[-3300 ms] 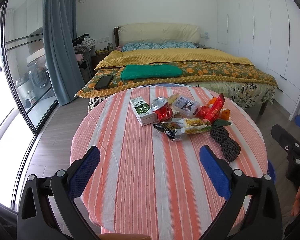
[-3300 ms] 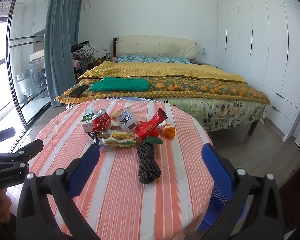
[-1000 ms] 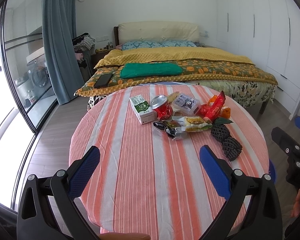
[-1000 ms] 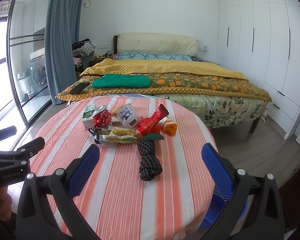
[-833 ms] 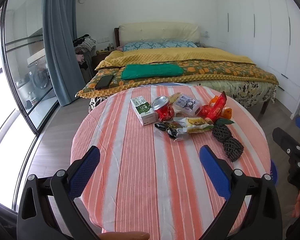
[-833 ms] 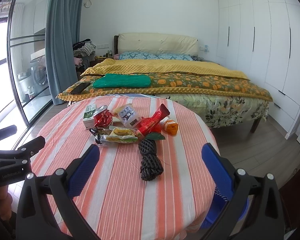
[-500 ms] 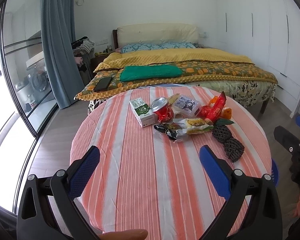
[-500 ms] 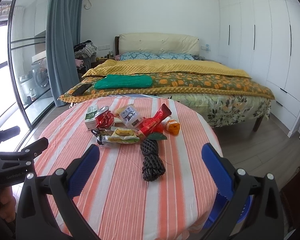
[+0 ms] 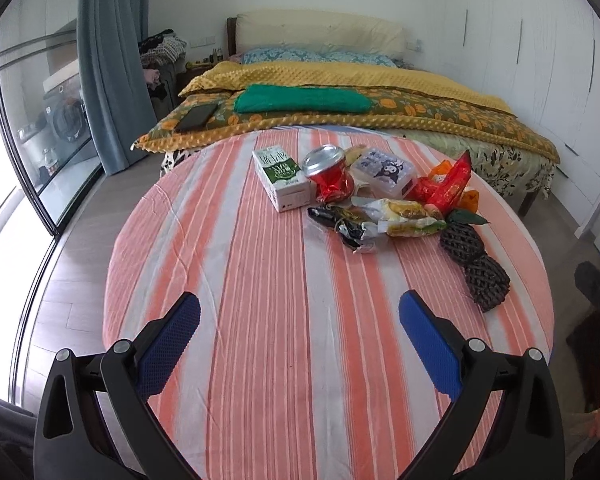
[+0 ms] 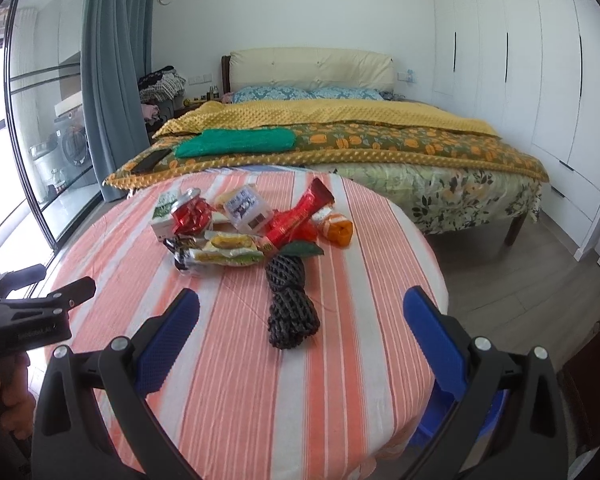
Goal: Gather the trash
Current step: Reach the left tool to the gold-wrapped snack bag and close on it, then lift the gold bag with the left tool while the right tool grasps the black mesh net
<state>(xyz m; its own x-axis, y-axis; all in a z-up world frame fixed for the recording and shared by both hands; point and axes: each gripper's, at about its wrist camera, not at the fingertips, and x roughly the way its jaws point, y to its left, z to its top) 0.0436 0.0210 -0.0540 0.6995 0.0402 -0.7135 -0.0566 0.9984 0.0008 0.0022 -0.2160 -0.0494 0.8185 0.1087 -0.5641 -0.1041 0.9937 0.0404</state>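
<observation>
1. Crumpled snack wrappers [image 9: 396, 222], a green-and-white milk carton [image 9: 283, 178] and black foam netting [image 10: 290, 304] lie clustered on the round orange-striped tablecloth [image 9: 260, 320].
2. Left gripper [image 9: 300, 332] and right gripper [image 10: 302, 320] hover spread wide, grasping nothing.

Black plastic gripper frames with silver screws, textured blue pads on the fingers [image 9: 172, 344].
</observation>
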